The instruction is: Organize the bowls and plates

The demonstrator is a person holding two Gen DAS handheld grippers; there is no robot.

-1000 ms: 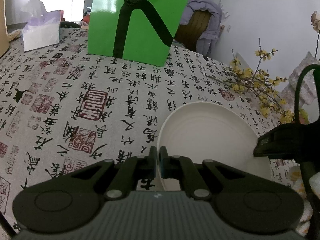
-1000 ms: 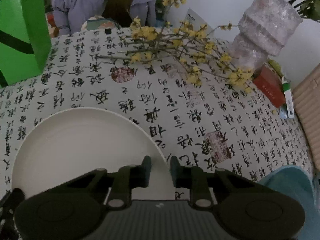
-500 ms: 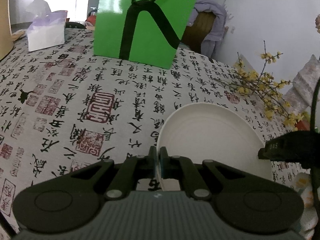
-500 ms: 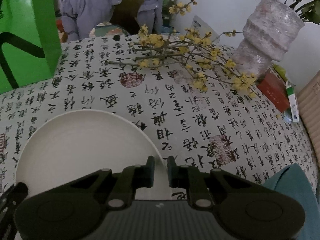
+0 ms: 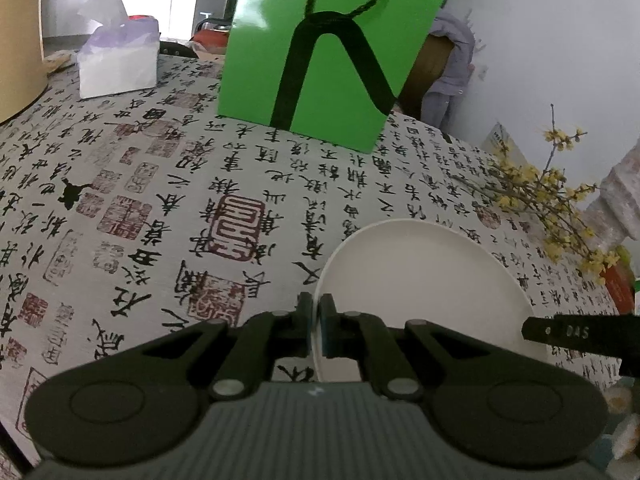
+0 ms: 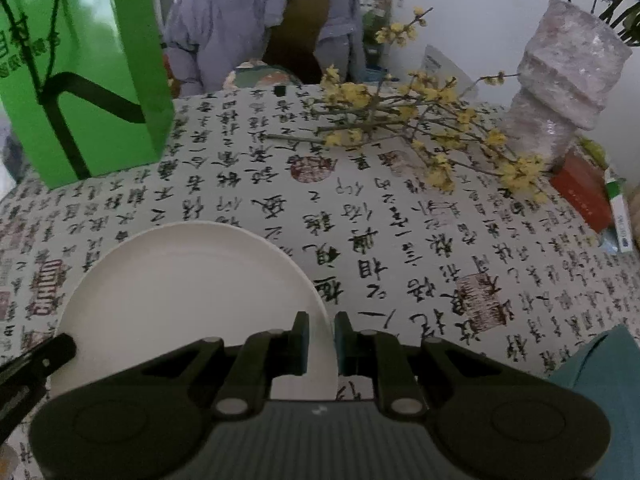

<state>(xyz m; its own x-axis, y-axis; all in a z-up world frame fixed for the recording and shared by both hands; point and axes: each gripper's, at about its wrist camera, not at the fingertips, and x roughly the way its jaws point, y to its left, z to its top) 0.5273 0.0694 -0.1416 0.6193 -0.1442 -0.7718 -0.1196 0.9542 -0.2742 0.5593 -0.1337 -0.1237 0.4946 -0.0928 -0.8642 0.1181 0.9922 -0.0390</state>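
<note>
A white round plate [image 5: 424, 280] is held above the calligraphy-print tablecloth [image 5: 160, 200]. My left gripper [image 5: 316, 320] is shut on the plate's left rim. In the right wrist view the same plate [image 6: 188, 284] fills the lower left, and my right gripper [image 6: 322, 340] straddles its right rim with a visible gap between the fingers and the rim. The tip of the right gripper shows at the right in the left wrist view [image 5: 576, 334].
A tall green paper bag [image 5: 332, 48] stands at the back of the table, with a tissue box [image 5: 118, 64] to its left. Yellow flower branches [image 6: 400, 120] lie across the table by a wrapped vase [image 6: 560, 84]. A red box [image 6: 584, 188] lies at the right edge.
The plate has risen and moved back from the table. My right gripper closed toward the rim, then opened a little wider. The left gripper stays clamped on the plate.
</note>
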